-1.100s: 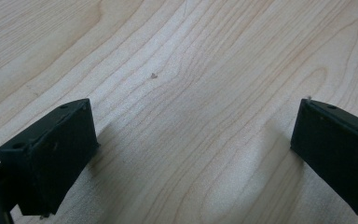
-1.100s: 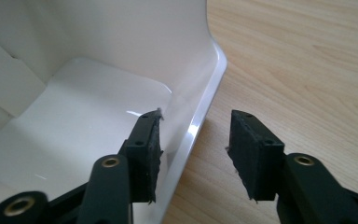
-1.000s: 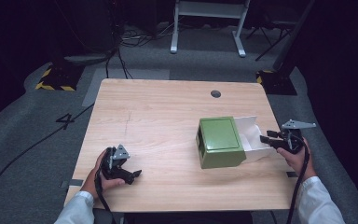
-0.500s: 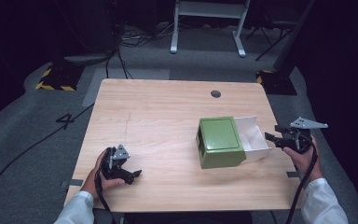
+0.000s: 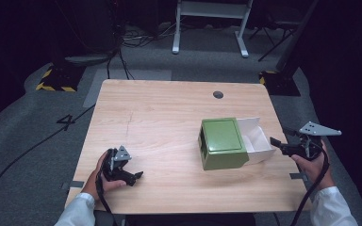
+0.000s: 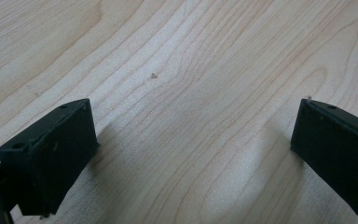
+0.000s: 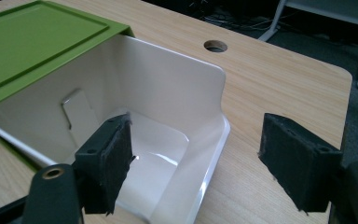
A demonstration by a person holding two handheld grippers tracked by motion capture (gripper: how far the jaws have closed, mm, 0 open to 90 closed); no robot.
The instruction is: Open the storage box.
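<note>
Your right gripper (image 5: 277, 145) has backed off the white drawer (image 5: 256, 139), jaws spread and empty just beside its front lip. Drawer sits pulled out of the green box (image 5: 222, 142) on the table (image 5: 160, 117), empty inside; opening looks done. Your left gripper (image 5: 134, 176) rests idle near the table's front-left corner, jaws spread.

- Right gripper (image 5: 283, 147): over the last second it has drawn back from the white drawer (image 5: 257, 141), first standing at the drawer's open end and now clear of it, out past the right edge of the table (image 5: 169, 113). Its jaws are spread with nothing between them.
- Right hand (image 5: 314, 162): it has shifted outward and slightly toward the person with the gripper.
- Grey three-cornered plate (image 5: 318, 129): it now sits farther right.
</note>
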